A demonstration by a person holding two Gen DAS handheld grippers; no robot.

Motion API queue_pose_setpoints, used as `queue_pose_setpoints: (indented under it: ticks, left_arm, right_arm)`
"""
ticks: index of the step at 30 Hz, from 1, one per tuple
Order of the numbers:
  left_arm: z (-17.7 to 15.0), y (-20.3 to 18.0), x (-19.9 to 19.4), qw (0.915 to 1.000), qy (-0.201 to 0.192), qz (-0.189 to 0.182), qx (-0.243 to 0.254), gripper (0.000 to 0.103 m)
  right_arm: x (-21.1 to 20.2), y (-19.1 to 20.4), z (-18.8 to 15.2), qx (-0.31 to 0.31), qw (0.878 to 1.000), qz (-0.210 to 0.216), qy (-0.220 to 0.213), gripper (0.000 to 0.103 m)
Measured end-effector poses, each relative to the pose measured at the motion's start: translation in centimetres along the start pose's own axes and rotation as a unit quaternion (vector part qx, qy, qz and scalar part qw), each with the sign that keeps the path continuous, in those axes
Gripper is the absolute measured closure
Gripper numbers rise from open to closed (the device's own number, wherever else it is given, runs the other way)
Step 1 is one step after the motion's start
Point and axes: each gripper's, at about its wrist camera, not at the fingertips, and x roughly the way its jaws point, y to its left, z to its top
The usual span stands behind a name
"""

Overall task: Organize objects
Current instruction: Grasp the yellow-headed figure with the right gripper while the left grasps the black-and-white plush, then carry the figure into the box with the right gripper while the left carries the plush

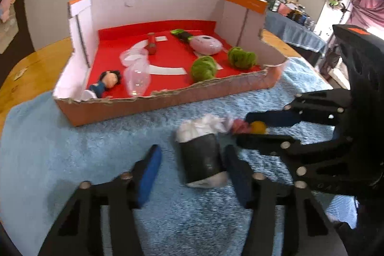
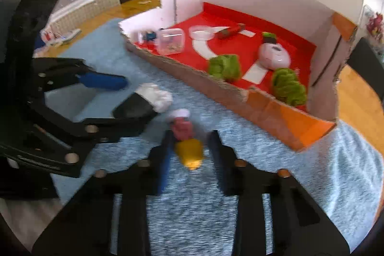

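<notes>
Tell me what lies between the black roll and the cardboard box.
Only bare blue towel lies between the black roll and the cardboard box; the left wrist view shows it.

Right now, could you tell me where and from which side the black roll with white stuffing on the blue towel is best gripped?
Grip the black roll across its dark middle, pads on its two long sides, coming from above and from its near end. It lies flat on the blue towel, white stuffing at the far end, and the left tongs already straddle it that way.
</notes>
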Motion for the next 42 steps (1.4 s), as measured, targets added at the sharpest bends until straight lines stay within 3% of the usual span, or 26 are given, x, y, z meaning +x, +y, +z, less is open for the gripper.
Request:
queue_pose_setpoints:
  ticks: [4, 14, 30, 35, 42]
  left_arm:
    - [-0.2, -0.2, -0.1, 1.0, -0.004, -0.004, 0.003, 0.068]
    - [-0.4, 0.1, -1.5, 0.9997, -0.015, -0.017, 0.0, 0.068]
    - [0.9, 0.7, -5.3, 0.9972, -0.056, -0.047, 0.014, 0.068]
    - [2.6, 0.7, -5.8, 0.9966, -0.065, -0.049, 0.018, 0.068]
    - [7.2, 1.3, -4.2, 0.9977, -0.048, -0.044, 0.018, 0.068]
  right_arm:
    - [0.1, 0.8, -0.2, 0.0, 1.0, 0.01, -0.005, 0.082]
    - [-1.0, 0.0, -0.6, 0.056, 0.998, 0.021, -0.025, 0.082]
    - [-4.9, -0.1, 0.7, 0.077, 0.994, 0.01, -0.07, 0.082]
    - [-5.5, -0.5, 1.8, 0.082, 0.993, 0.008, -0.079, 0.082]
    - [-5.0, -2.4, 5.3, 0.081, 0.994, -0.02, -0.066, 0.082]
